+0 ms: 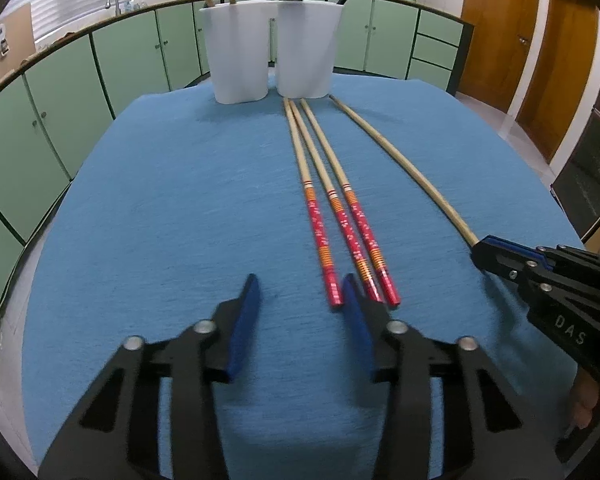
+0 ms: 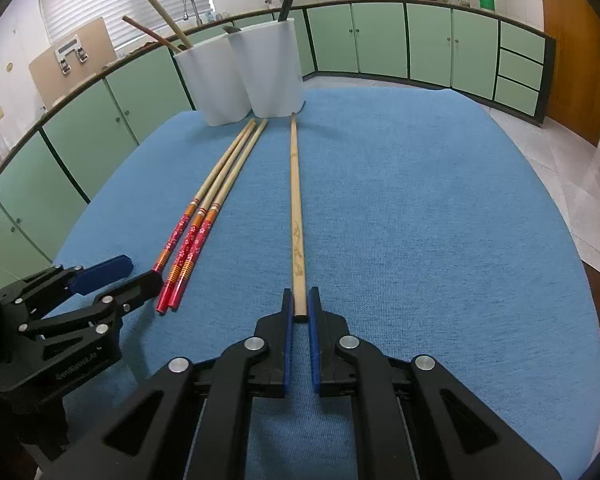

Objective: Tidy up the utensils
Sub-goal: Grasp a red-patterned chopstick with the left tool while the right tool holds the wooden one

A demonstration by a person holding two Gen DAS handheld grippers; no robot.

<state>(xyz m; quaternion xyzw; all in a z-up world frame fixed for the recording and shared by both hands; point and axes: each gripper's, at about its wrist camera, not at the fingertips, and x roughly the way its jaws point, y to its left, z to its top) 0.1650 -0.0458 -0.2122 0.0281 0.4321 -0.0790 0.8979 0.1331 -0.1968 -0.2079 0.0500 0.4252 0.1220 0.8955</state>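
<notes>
My right tongs (image 2: 299, 312) are clamped on the near end of the plain bamboo chopstick (image 2: 296, 208), and that stick's long axis runs straight ahead of them, its far tip almost at the foot of the right white holder (image 2: 274, 76). So I judge the coming move for that side to be simple: lift the near end and carry the stick forward along its own line into a holder.

My left tongs (image 1: 300, 296) are partly spread with nothing between the pads. The three red-handled chopsticks (image 1: 352, 248) lie just ahead and slightly to the right of them, parallel to one another and pointing away toward the holders. The right-side pad (image 1: 354, 300) sits against the butt ends of the nearest ones; from the right wrist view the tip looks touching or just short, and I cannot tell which. The left holder (image 1: 236, 52) stands dead ahead on the blue worktop (image 1: 160, 200).

The left tongs are clearly the nearer to the red set. Since the sticks lie off to the right of the gap, I would need to shift the tongs rightward before closing across them.
</notes>
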